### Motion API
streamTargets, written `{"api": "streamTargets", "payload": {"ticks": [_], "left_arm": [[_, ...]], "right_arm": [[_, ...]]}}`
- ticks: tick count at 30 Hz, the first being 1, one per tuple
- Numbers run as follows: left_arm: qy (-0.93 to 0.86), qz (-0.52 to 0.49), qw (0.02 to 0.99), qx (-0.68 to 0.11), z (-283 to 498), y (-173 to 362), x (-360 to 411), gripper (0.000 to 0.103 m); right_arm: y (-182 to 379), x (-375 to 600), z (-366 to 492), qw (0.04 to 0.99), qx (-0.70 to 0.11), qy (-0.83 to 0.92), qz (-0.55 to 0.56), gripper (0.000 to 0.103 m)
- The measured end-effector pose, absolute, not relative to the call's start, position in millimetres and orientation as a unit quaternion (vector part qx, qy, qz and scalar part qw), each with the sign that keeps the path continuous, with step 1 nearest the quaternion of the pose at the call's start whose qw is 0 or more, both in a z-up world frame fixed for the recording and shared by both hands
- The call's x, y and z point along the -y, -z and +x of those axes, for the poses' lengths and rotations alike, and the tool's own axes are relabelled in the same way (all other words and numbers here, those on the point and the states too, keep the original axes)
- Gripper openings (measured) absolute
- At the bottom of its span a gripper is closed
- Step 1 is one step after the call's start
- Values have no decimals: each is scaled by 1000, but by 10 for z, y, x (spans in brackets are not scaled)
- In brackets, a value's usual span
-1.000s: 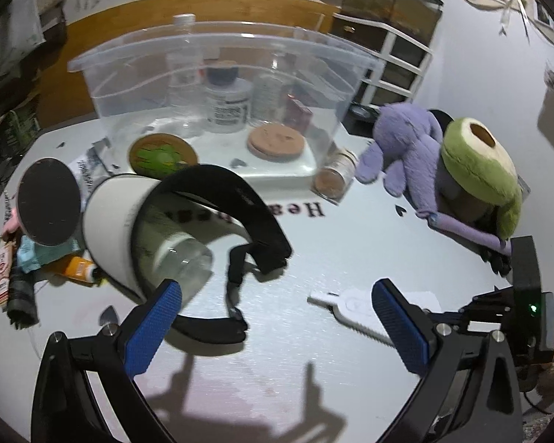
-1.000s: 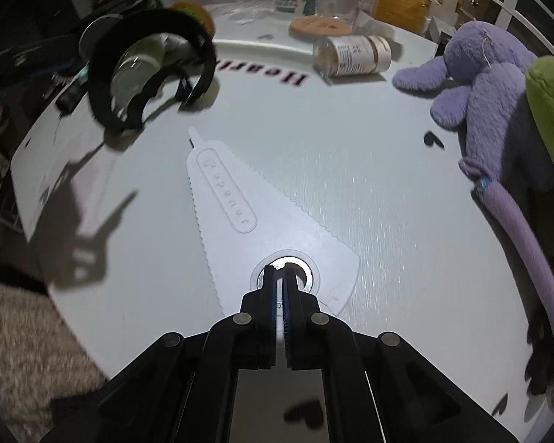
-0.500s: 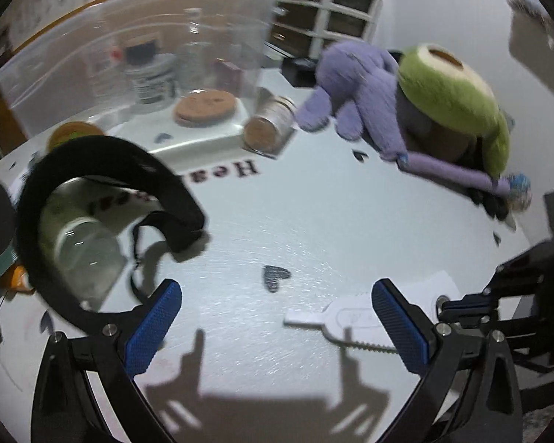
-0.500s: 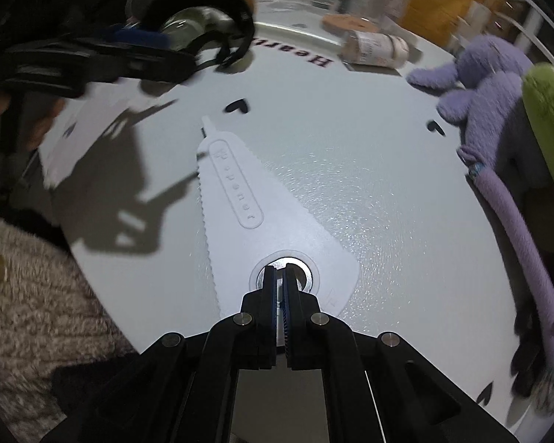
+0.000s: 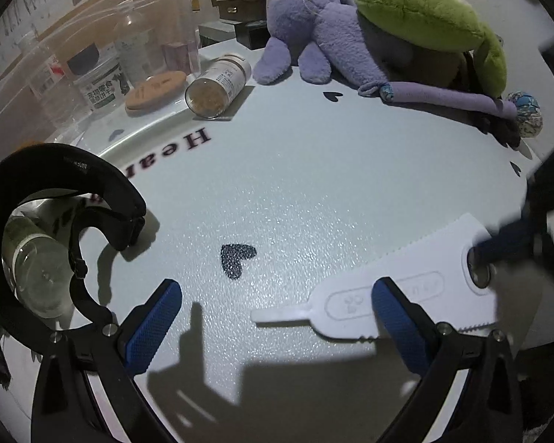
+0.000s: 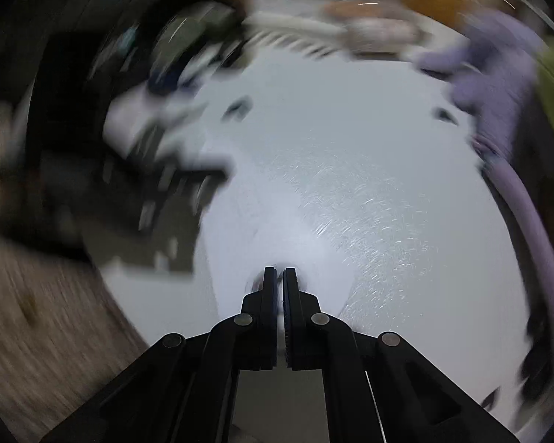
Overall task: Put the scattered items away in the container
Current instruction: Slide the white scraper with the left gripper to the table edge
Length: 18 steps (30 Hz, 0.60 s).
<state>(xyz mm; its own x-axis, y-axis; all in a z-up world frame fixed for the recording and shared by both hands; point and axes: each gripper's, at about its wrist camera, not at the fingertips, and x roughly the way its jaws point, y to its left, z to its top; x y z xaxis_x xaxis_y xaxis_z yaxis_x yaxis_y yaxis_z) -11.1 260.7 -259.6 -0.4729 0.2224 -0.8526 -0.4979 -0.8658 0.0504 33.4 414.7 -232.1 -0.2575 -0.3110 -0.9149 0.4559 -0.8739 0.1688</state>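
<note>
Left view, far left: black headband-style strap [image 5: 74, 192] lying on the tabletop [image 5: 314, 192] around a clear bottle [image 5: 37, 269] on its side. Behind it, the clear container [image 5: 92, 37] holds jars, a bottle and a cork disc [image 5: 155, 86]. Just outside its wall, a jar [image 5: 218, 86] lies tipped over. Left gripper [image 5: 277, 328] hangs low over the tabletop, fingers wide apart, nothing between them. Right of that, the white serrated opener [image 5: 406, 288] sits near the tabletop's near edge, well away from the container; right gripper [image 5: 498, 251] is pinched onto its round-hole end. Right view is heavily motion-blurred, but its fingers [image 6: 269, 317] read as closed, a sliver of gap. Purple plush [image 5: 314, 26] and green avocado plush [image 5: 424, 14] sit at far right. Risks: thin flat plastic held only at one end, so a fast swing could pivot or slip it out; the left gripper's right finger overlaps the opener in view, collision possible; the container wall could catch the long tip on entry.
</note>
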Motion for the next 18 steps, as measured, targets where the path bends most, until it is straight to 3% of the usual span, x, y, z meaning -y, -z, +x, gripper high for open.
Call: {"api": "streamTargets", "payload": {"ticks": [5, 11, 18], "left_arm": [[-845, -469, 216, -138, -59, 2606, -2555, 103], [-841, -483, 218, -112, -30, 2591, -2446, 102], [-863, -473, 167, -62, -206, 2431, -2092, 102]], "right_arm": [[2274, -4171, 114, 181, 59, 810, 555, 4], [2467, -3859, 24, 154, 37, 814, 558, 3], [2600, -3728, 100, 187, -3, 820, 541, 3]]}}
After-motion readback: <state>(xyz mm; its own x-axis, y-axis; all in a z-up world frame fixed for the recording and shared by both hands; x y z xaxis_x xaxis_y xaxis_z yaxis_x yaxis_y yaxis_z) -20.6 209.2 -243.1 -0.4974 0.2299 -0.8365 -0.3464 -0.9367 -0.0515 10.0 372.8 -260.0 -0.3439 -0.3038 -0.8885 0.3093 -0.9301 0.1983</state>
